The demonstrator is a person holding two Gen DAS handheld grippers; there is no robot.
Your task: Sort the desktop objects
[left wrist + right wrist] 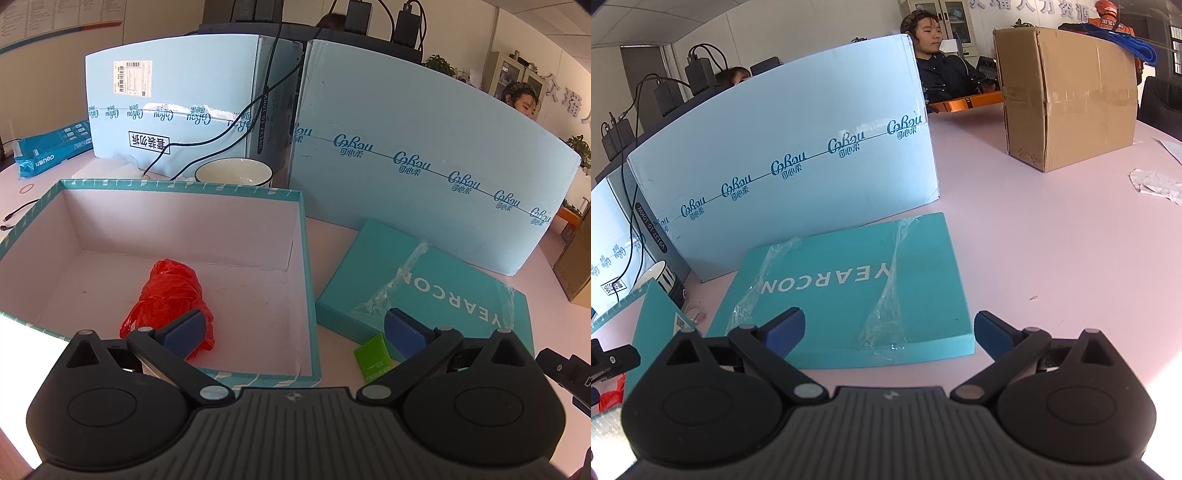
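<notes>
An open teal box (306, 258) with a white inside stands on the pink table, and a crumpled red plastic bag (166, 291) lies in it. My left gripper (295, 332) is open and empty above the box's near right corner. A teal lid marked YEARCON (443, 291) lies flat to the right of the box, with clear tape on it. A small green packet (371, 356) lies by the lid's near edge. In the right wrist view my right gripper (889, 332) is open and empty over the near edge of the lid (857, 280).
Two tall light-blue cartons (424, 155) stand behind the box and lid. A white bowl (233, 173) and black cables sit between them. A brown cardboard box (1067, 96) stands far right. Crumpled white paper (1156, 184) lies at the right edge. People sit behind the cartons.
</notes>
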